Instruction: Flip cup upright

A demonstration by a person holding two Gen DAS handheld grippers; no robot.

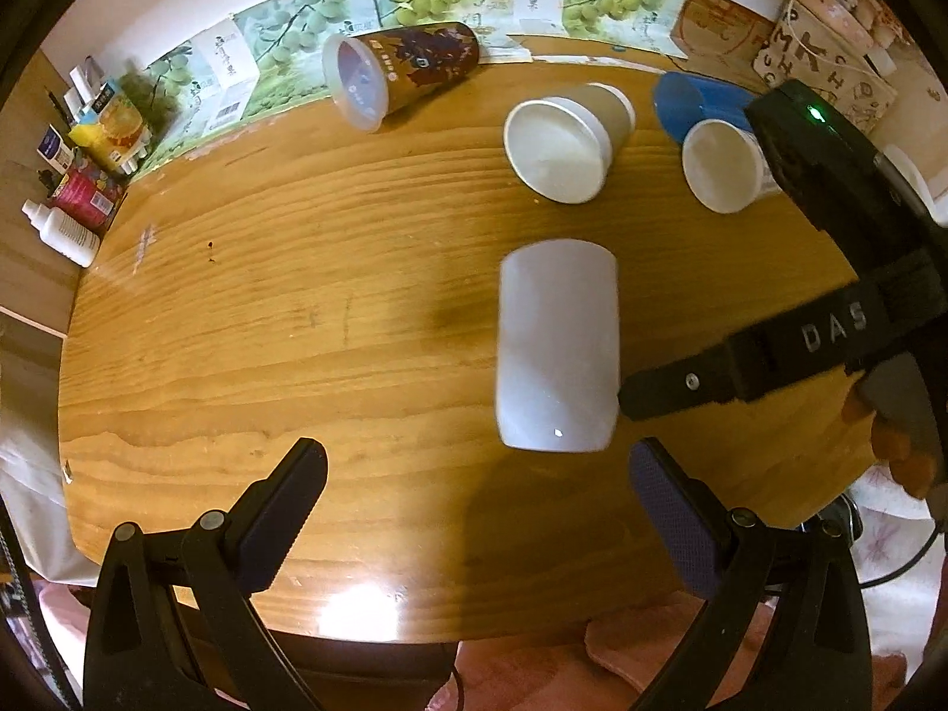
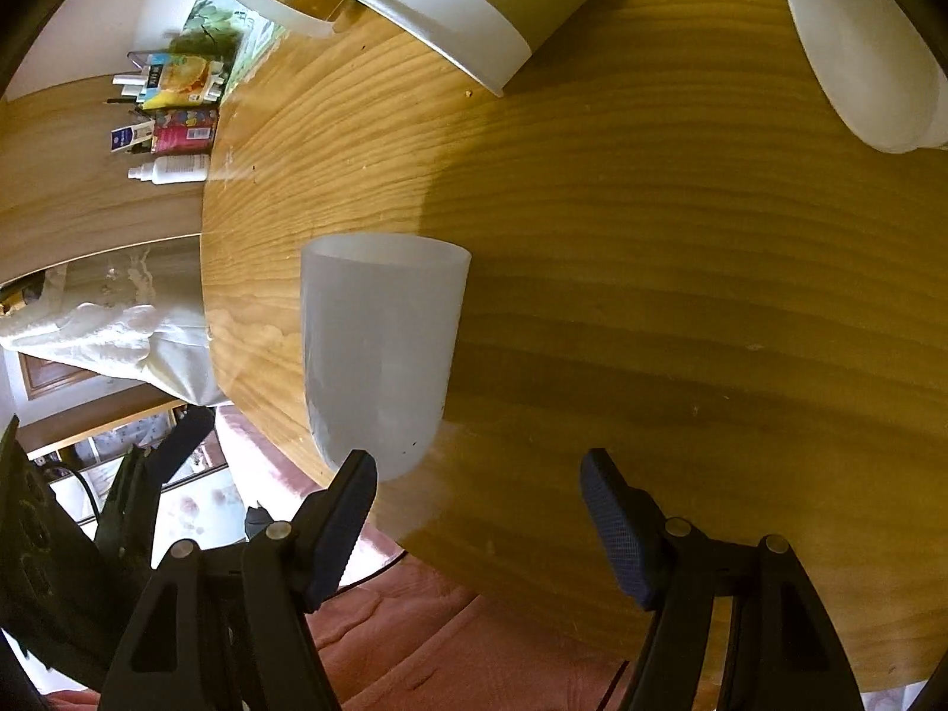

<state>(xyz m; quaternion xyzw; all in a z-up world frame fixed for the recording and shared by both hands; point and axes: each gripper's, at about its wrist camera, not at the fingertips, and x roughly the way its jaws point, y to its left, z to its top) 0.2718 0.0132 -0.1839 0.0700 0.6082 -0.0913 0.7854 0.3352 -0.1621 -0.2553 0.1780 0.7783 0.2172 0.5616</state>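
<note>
Left wrist: I see my left gripper (image 1: pixel 477 480) spread above the table (image 1: pixel 296 326), gripping nothing; the cup (image 1: pixel 557 346) lies on its side ahead. My right gripper (image 2: pixel 480 492), spread too, has one finger (image 1: pixel 669 391) touching it.

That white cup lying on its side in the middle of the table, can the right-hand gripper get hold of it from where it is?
Probably yes. The right gripper is open, and the white cup lies just ahead with one finger already beside its base. Nothing sits between them; the other cups lie farther back.
</note>
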